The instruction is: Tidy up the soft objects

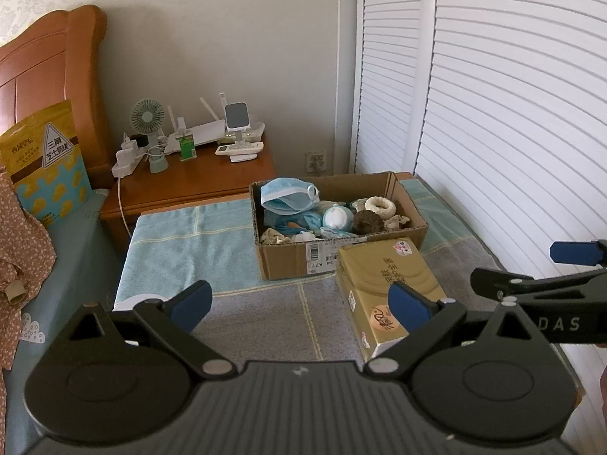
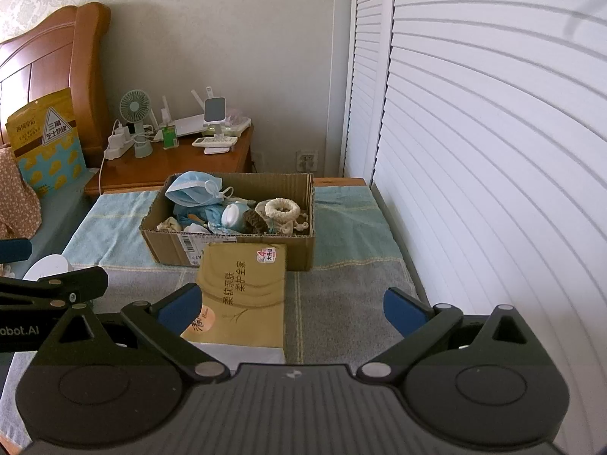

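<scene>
The cardboard box (image 1: pixel 341 254) stands on a towel-covered surface (image 1: pixel 182 250) and is full of soft things: a blue face mask (image 1: pixel 284 195) lies at its far left corner, a pale round plush toy (image 1: pixel 335 218) sits near the middle, a brown knitted piece (image 1: pixel 368 222) is just right of it, and a cream fluffy ring (image 1: pixel 381 206) rests toward the right side. Touching the near wall of the box, a gold tissue pack (image 2: pixel 242 288) lies flat on the towel. The left gripper (image 1: pixel 299 303) hangs in front of the box with its jaws wide apart and nothing between them. The right gripper (image 2: pixel 292 307) is also spread wide and empty, with the tissue pack below its left finger. Behind the box, to the left, a wooden nightstand (image 1: pixel 197 182) carries a small green fan (image 1: pixel 148 119). Right of the box are white louvred doors (image 2: pixel 493 151).
</scene>
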